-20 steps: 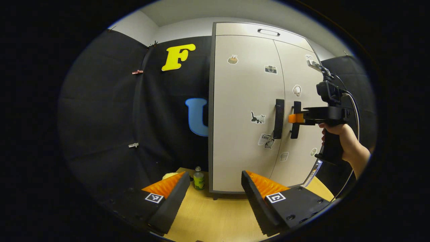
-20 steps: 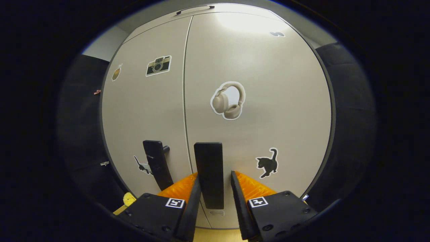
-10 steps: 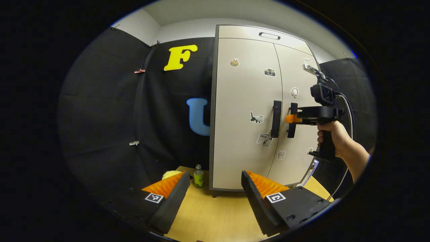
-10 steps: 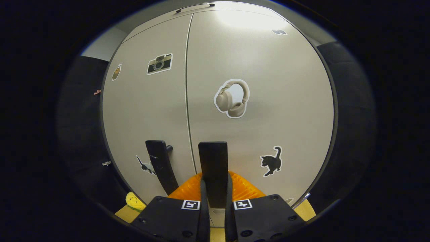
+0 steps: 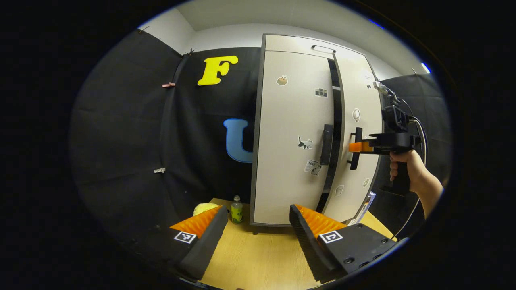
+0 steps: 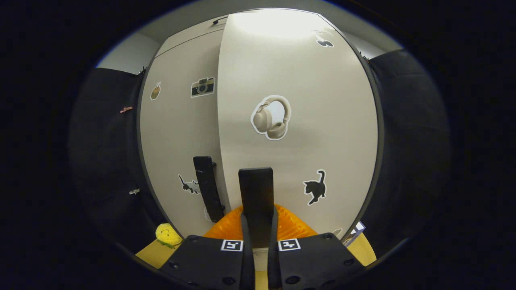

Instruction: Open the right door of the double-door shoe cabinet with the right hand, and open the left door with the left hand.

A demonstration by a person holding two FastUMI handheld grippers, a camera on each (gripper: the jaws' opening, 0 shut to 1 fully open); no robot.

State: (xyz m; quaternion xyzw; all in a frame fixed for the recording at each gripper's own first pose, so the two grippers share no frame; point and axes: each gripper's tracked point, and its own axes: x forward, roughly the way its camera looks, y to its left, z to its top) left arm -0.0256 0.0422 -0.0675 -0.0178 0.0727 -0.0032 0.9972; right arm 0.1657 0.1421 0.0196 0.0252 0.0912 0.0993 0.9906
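Left gripper view, left to right. Yellow plush toy (image 5: pixel 203 208) and small green bottle (image 5: pixel 236 211) sit on the wooden counter (image 5: pixel 258 257) beside the shoe cabinet's (image 5: pixel 298 44) left lower corner. Left tongs (image 5: pixel 258 227) hang low over the counter, released, fingers wide apart, nothing between them, well apart from the cabinet.

Left door (image 5: pixel 288 137) shut flush, stickers on its face; its dark vertical left handle (image 5: pixel 326 144) untouched. A dark gap (image 5: pixel 335 133) runs top to bottom between the two doors. Right door (image 5: pixel 358 100) stands swung out partway. Right tongs (image 5: pixel 354 147) meet the right handle (image 5: pixel 354 159) at mid-height, held level by a hand (image 5: pixel 405 167) on the grip, cable trailing behind.

Right gripper view, left to right. Plush toy (image 6: pixel 168 235) at lower left on the counter (image 6: pixel 151 254). Left door (image 6: pixel 179 133) with camera sticker (image 6: pixel 202 87), its handle (image 6: pixel 207 187) sitting farther back. Right door (image 6: pixel 298 100) nearer the lens, edge overlapping the left door; headphone sticker (image 6: pixel 271 117) and cat sticker (image 6: pixel 315 187) on it. Right tongs (image 6: pixel 258 233) clenched on the right handle (image 6: pixel 255 193), both fingers pressing its sides, handle upright between them.
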